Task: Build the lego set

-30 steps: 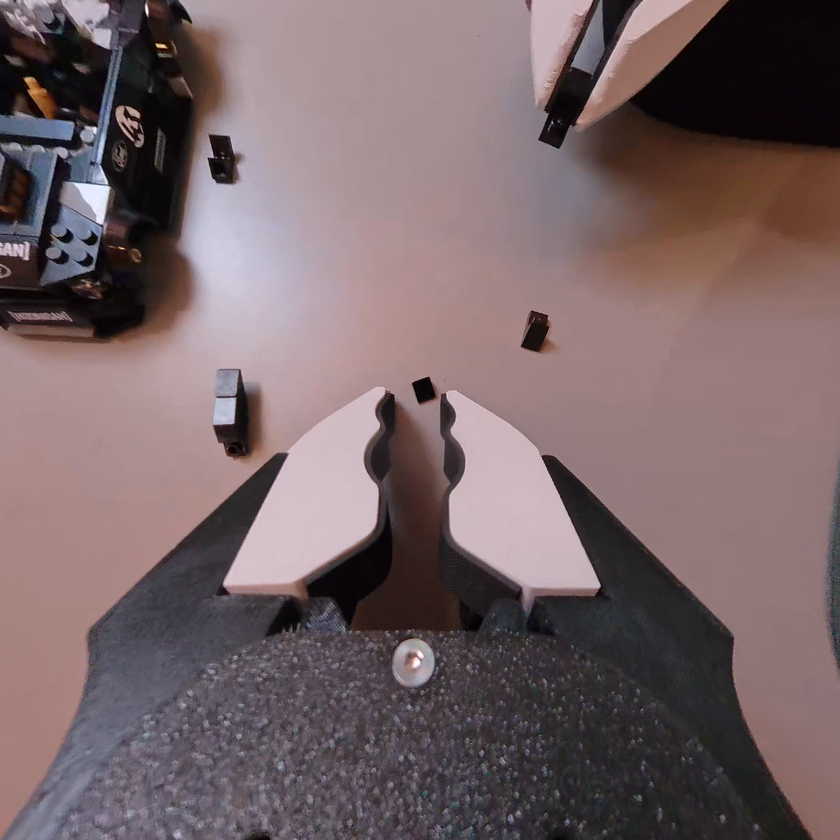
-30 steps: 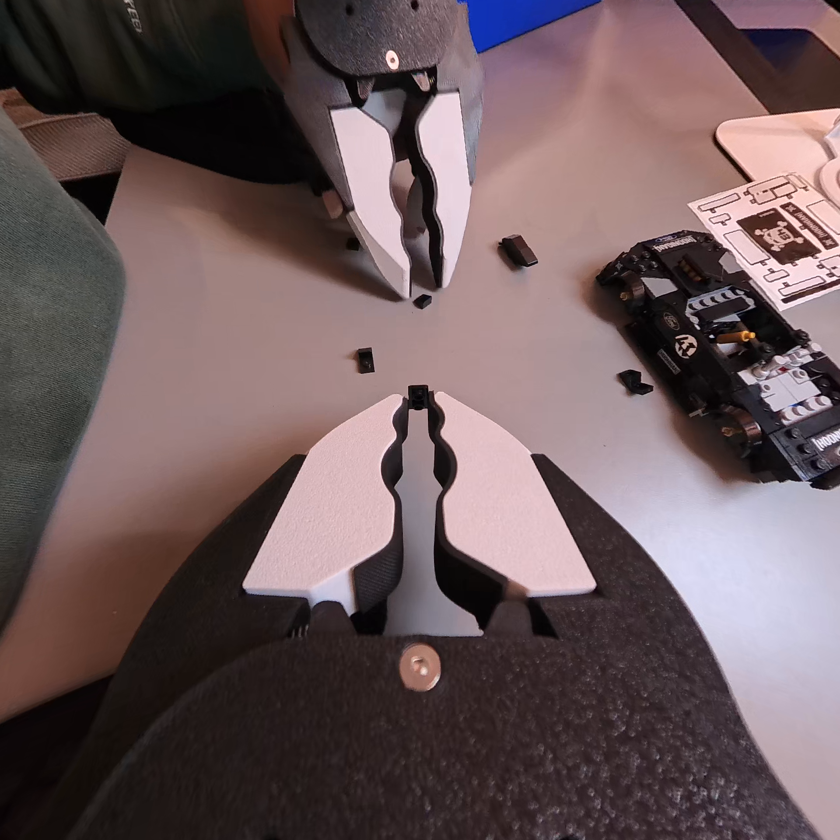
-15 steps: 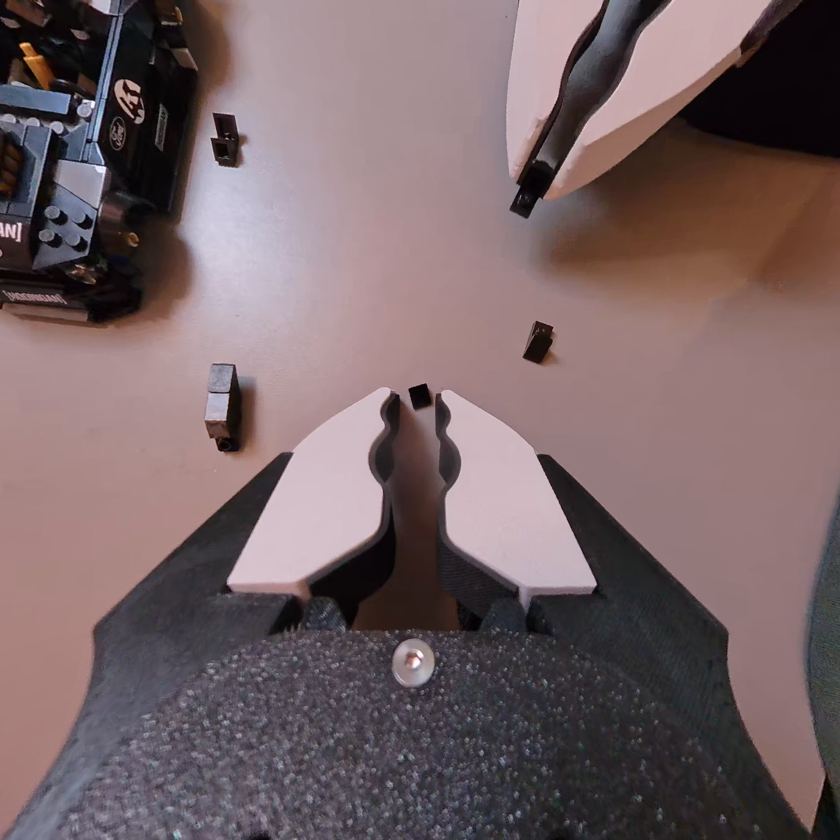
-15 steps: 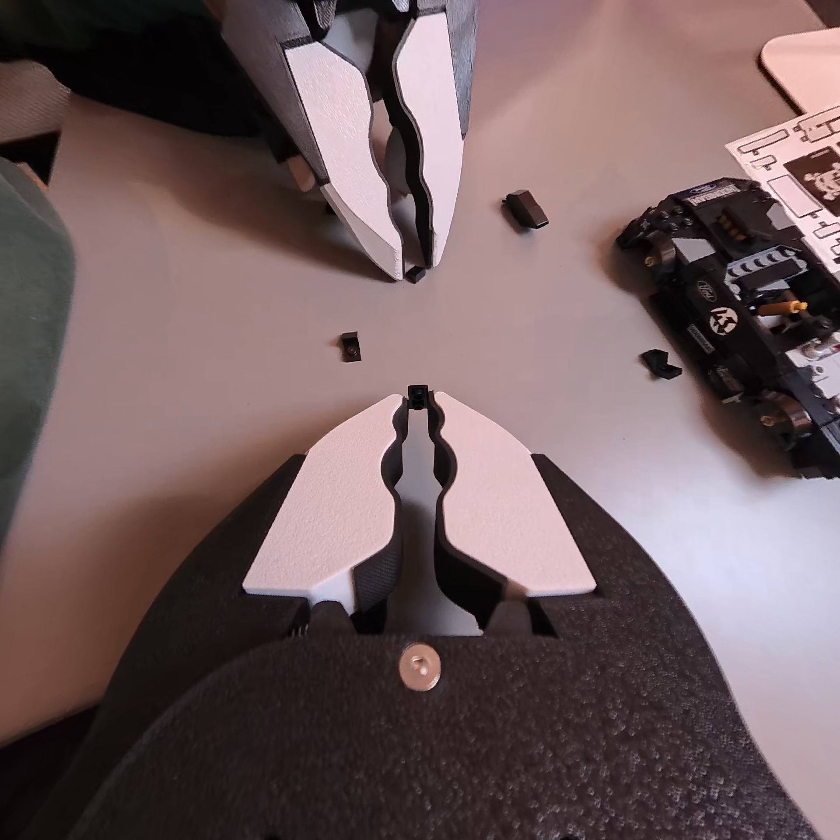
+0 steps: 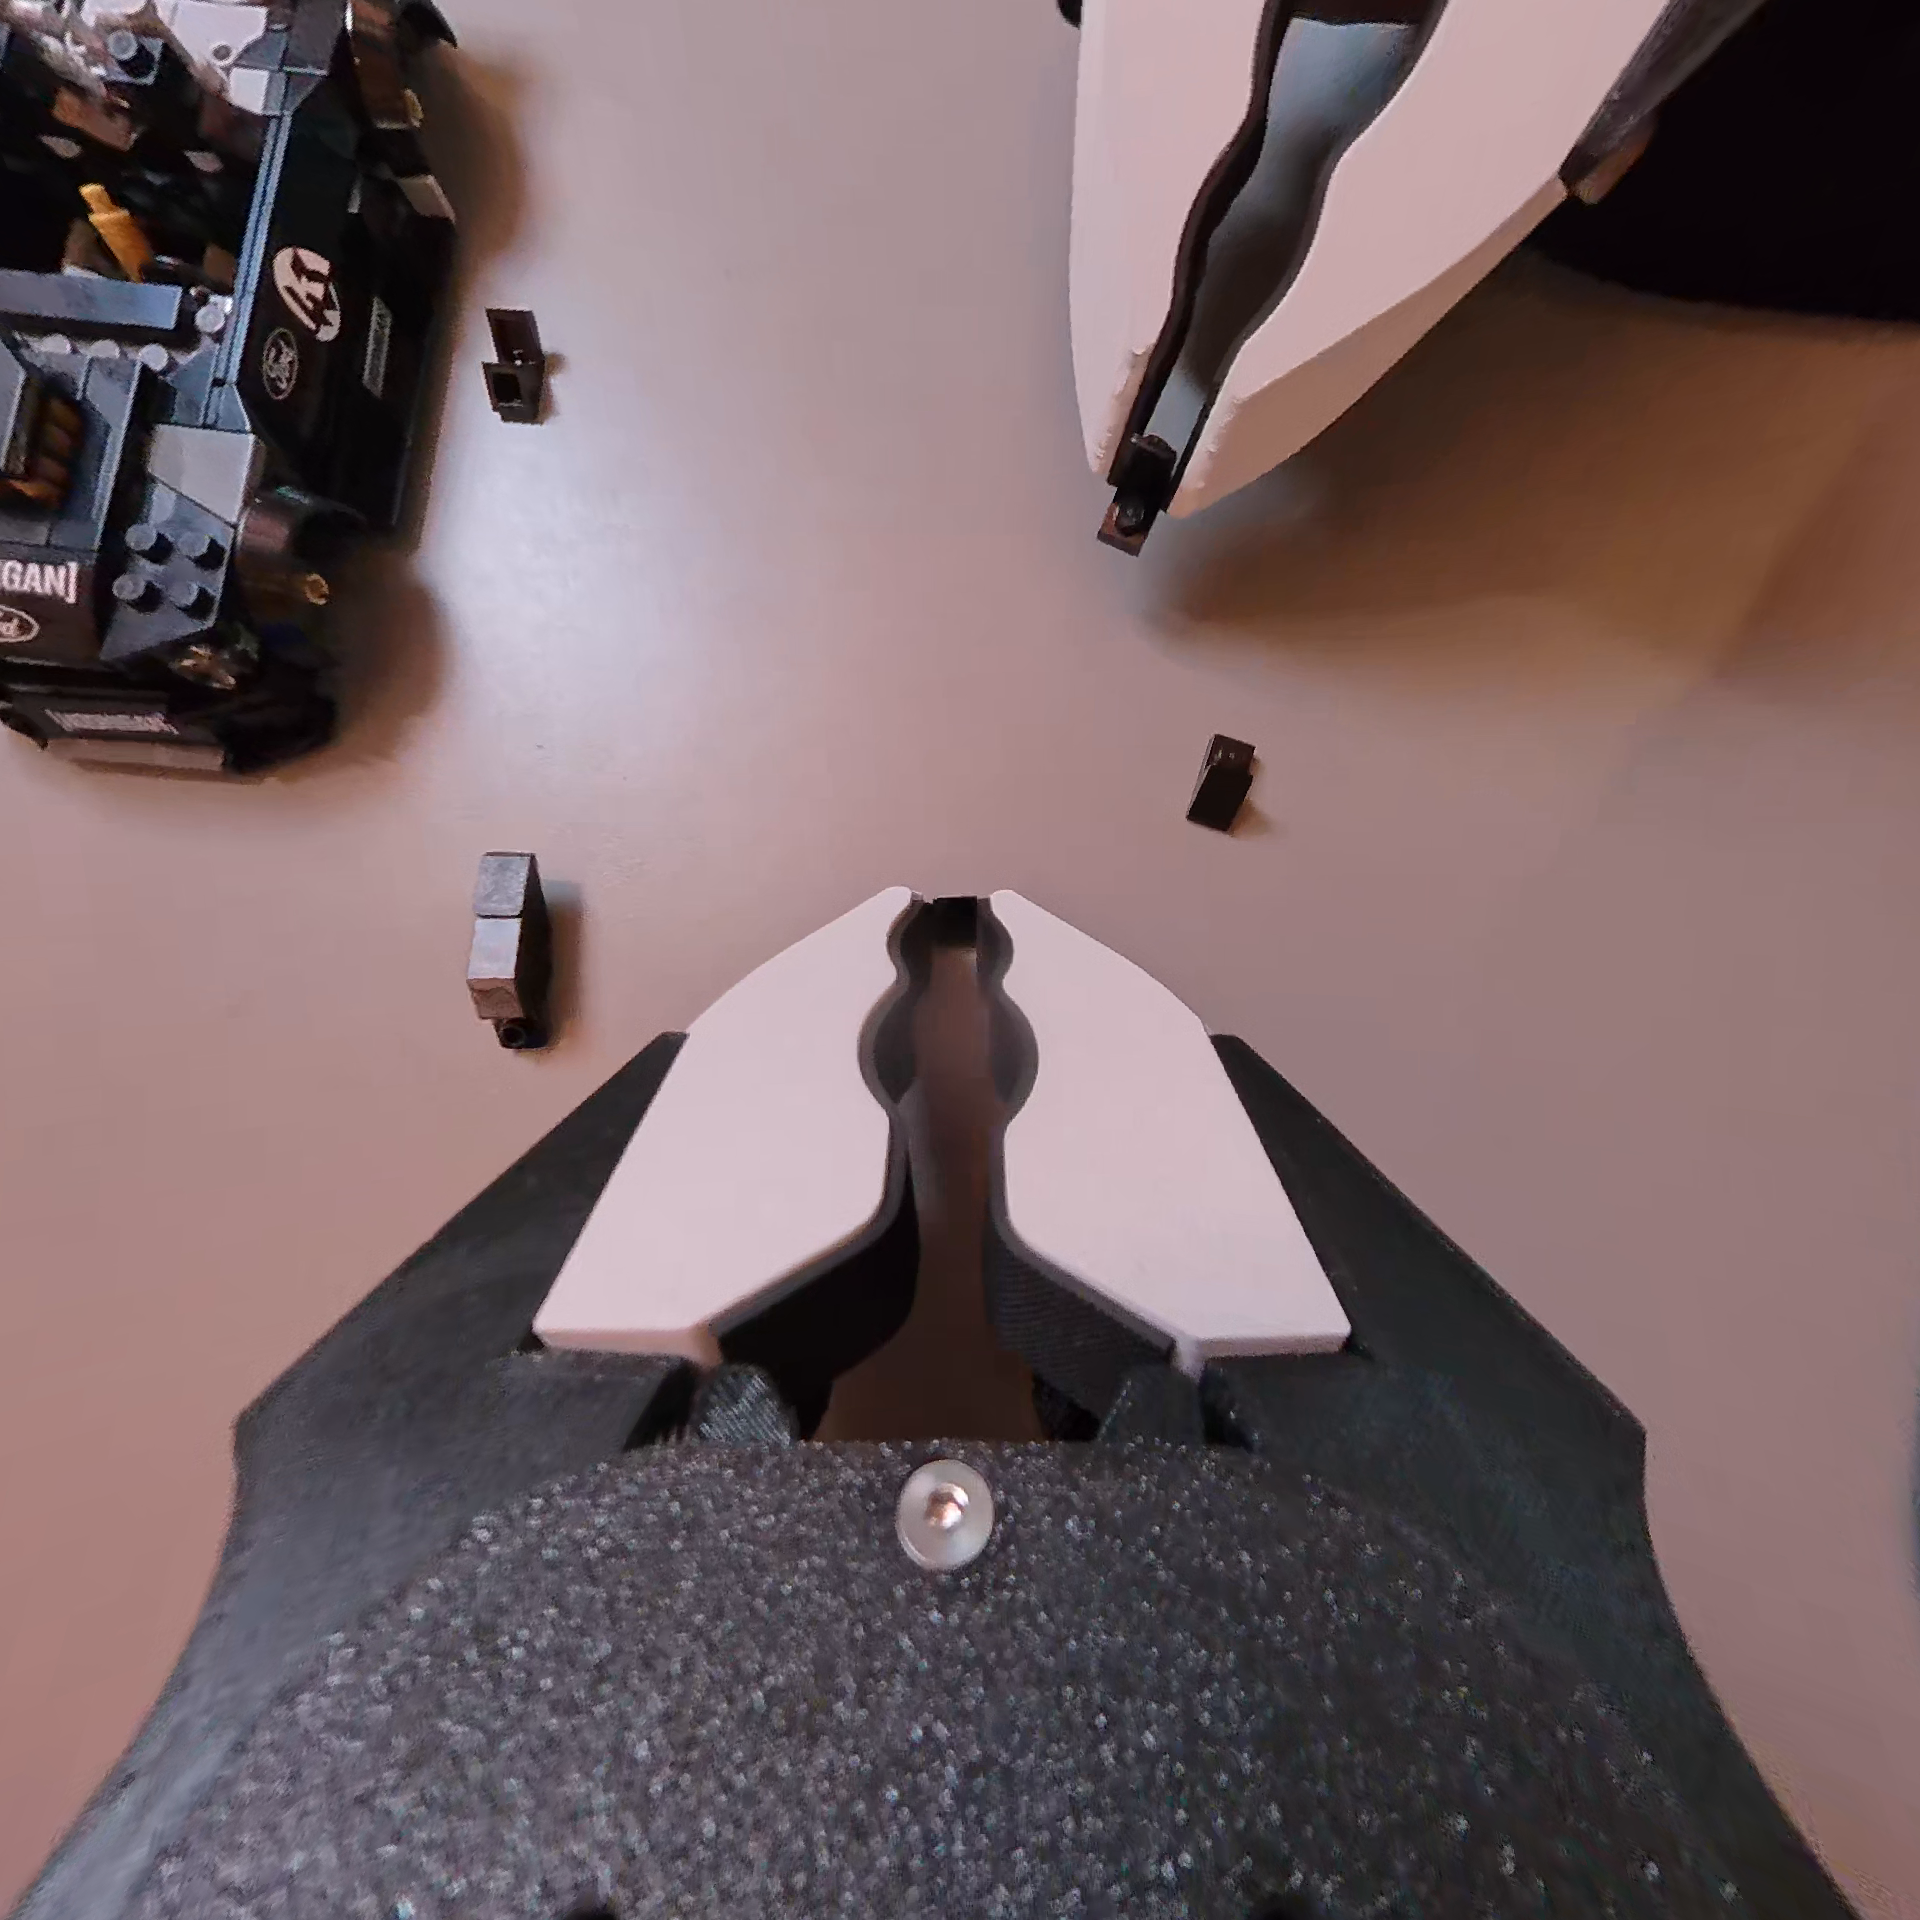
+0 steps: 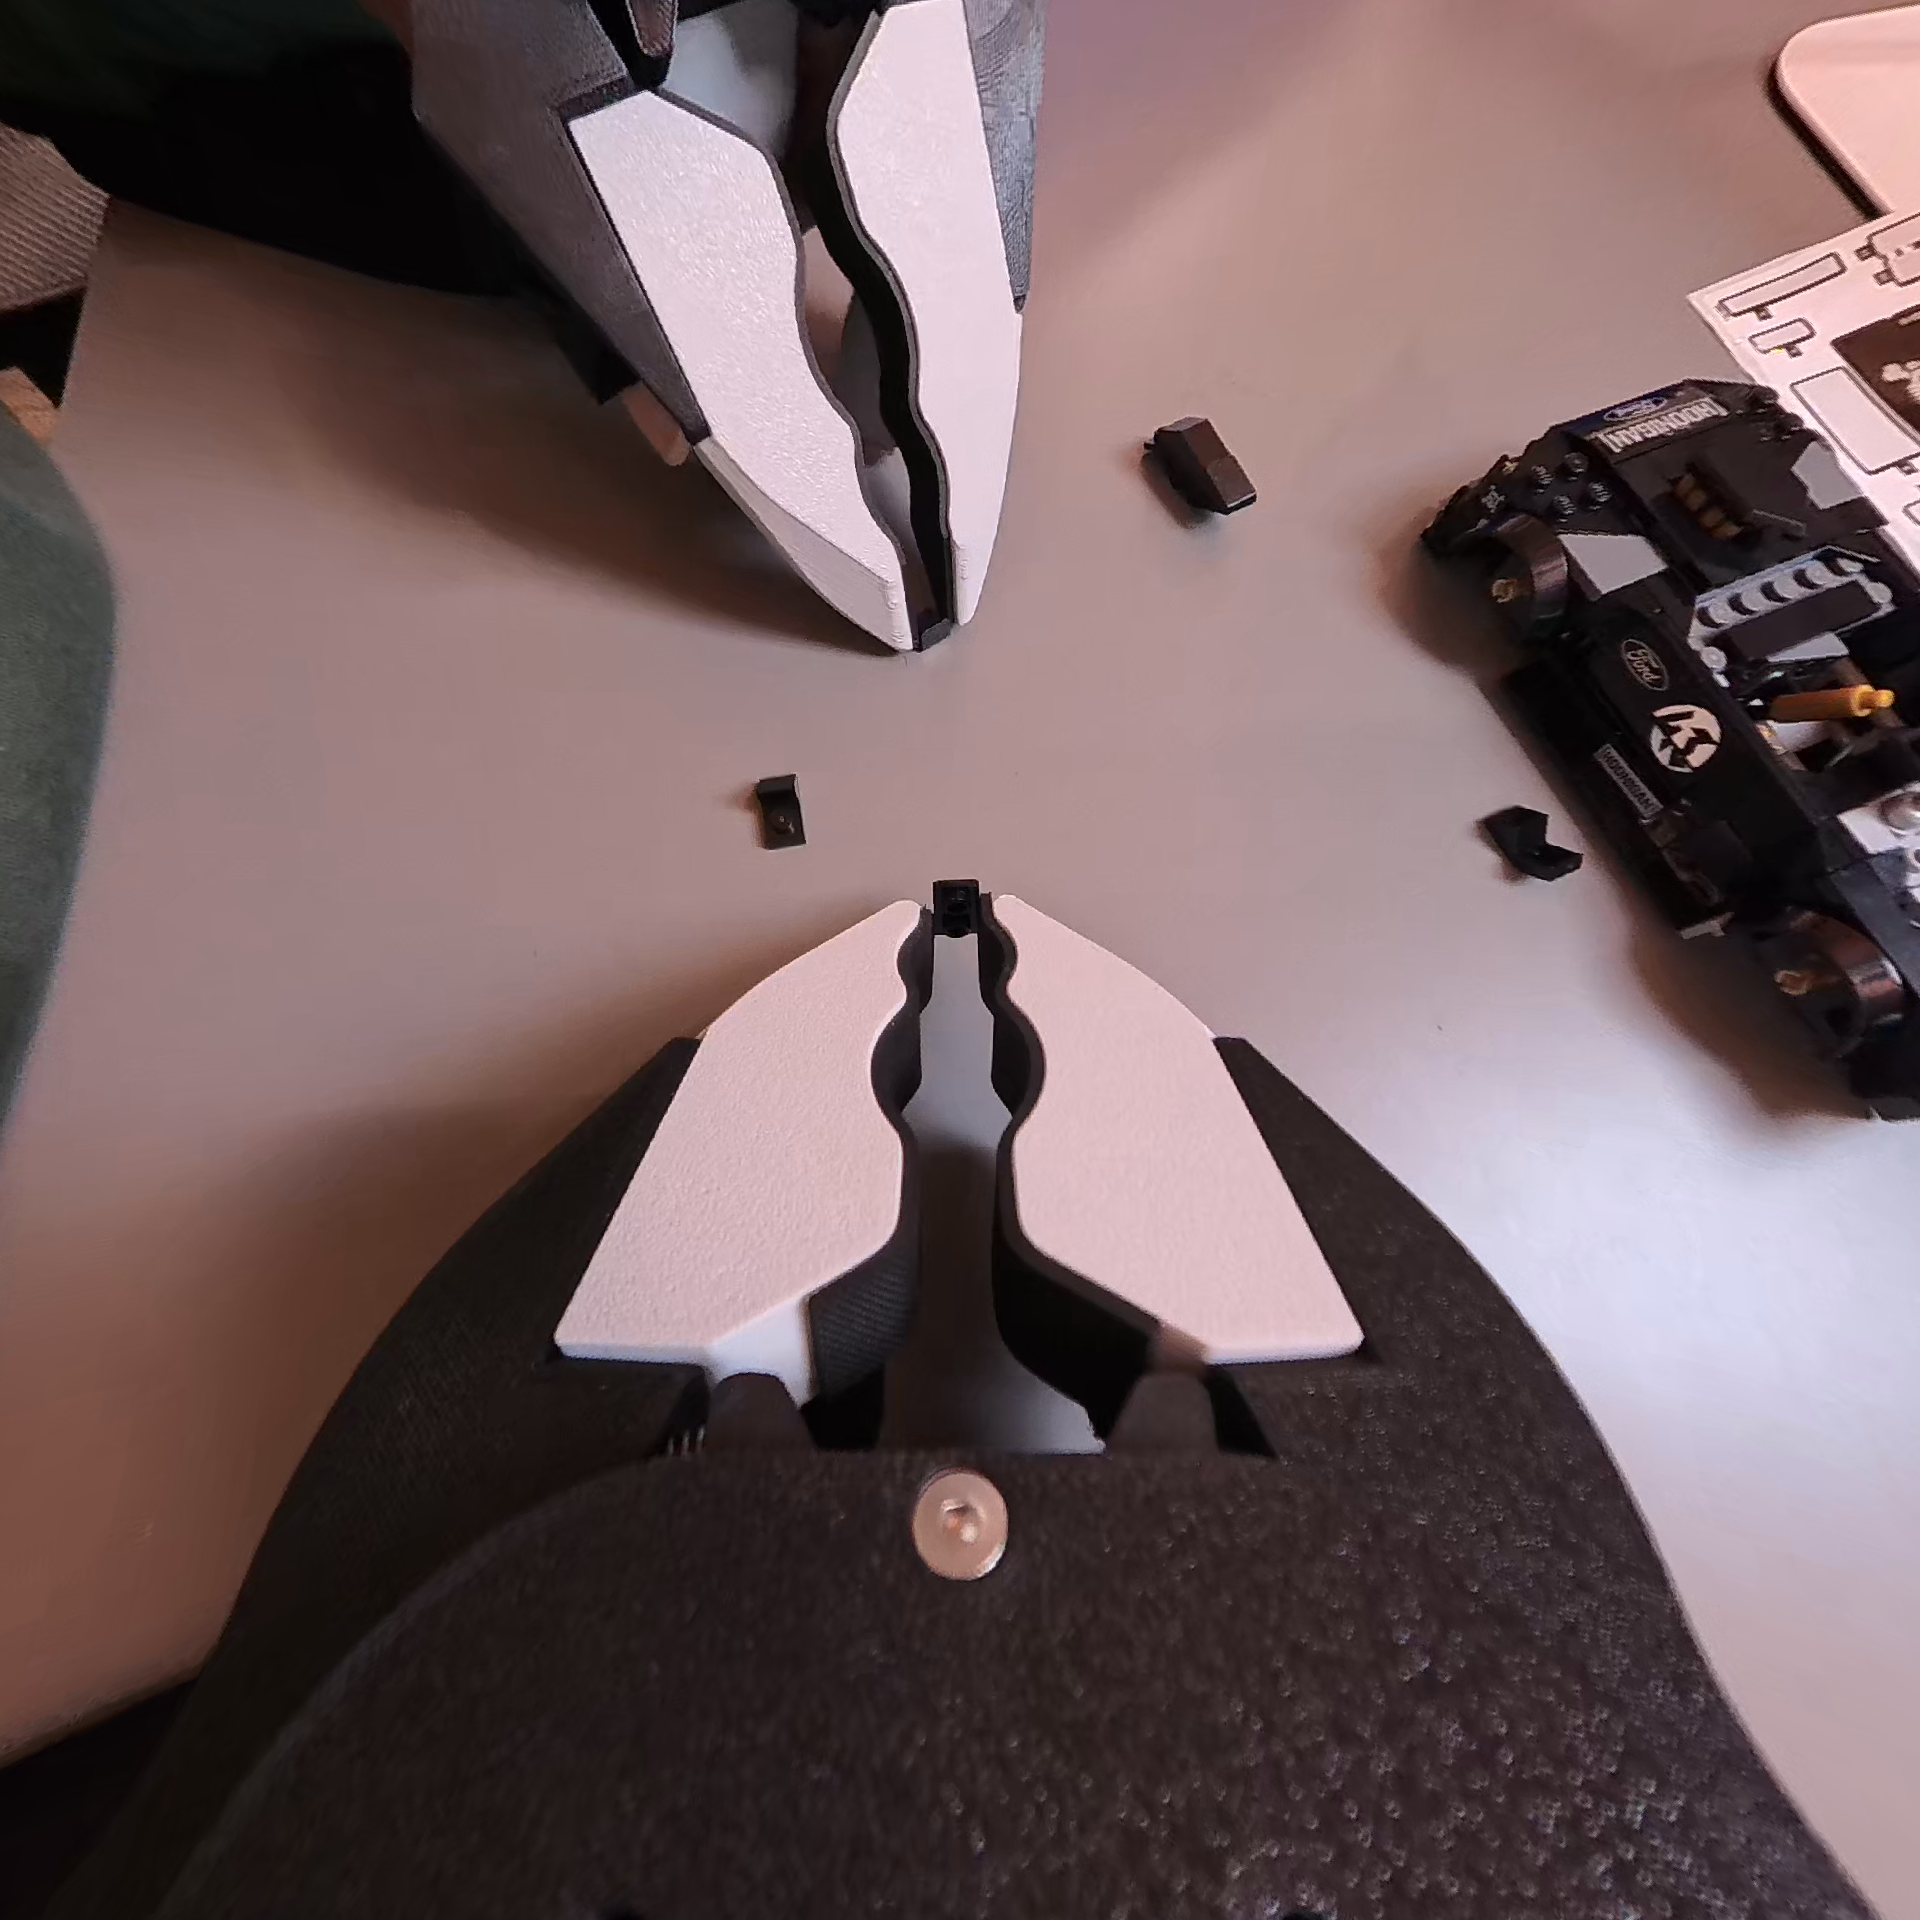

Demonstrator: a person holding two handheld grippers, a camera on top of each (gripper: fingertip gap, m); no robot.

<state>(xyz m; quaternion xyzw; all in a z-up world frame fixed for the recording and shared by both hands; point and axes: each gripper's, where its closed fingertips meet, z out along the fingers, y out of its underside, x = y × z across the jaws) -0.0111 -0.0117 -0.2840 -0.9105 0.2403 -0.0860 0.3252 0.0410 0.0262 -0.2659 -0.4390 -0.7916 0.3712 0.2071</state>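
Note:
My left gripper (image 5: 954, 902) is shut on a tiny black Lego piece (image 5: 954, 916) at the table surface; it also shows in the right wrist view (image 6: 927, 632) with the piece (image 6: 932, 631) between its tips. My right gripper (image 6: 958, 906) is shut on another small black Lego piece (image 6: 956, 900) and holds it just above the table; it shows in the left wrist view (image 5: 1141, 488) with its piece (image 5: 1135, 509). The partly built black Lego car (image 5: 177, 374) lies at the left, and at the right in the right wrist view (image 6: 1704, 686).
Loose black pieces lie on the grey table: a small one (image 5: 1221, 781) between the grippers, a longer one (image 5: 507, 948), a bracket (image 5: 514, 366) beside the car. A sticker sheet (image 6: 1839, 353) and a white tray (image 6: 1860, 114) sit far right. A person's green sleeve (image 6: 42, 665) is at left. About 8 cm separates my left fingertips from my right. The bracket (image 5: 514, 366) sits 11 cm or so from the ends of my right fingers. It is also in sight in the right wrist view (image 6: 1525, 832).
My left gripper has moved forward and closed on the tiny black piece that lay before its tips. The right gripper, still holding its piece, has come closer to the left one.

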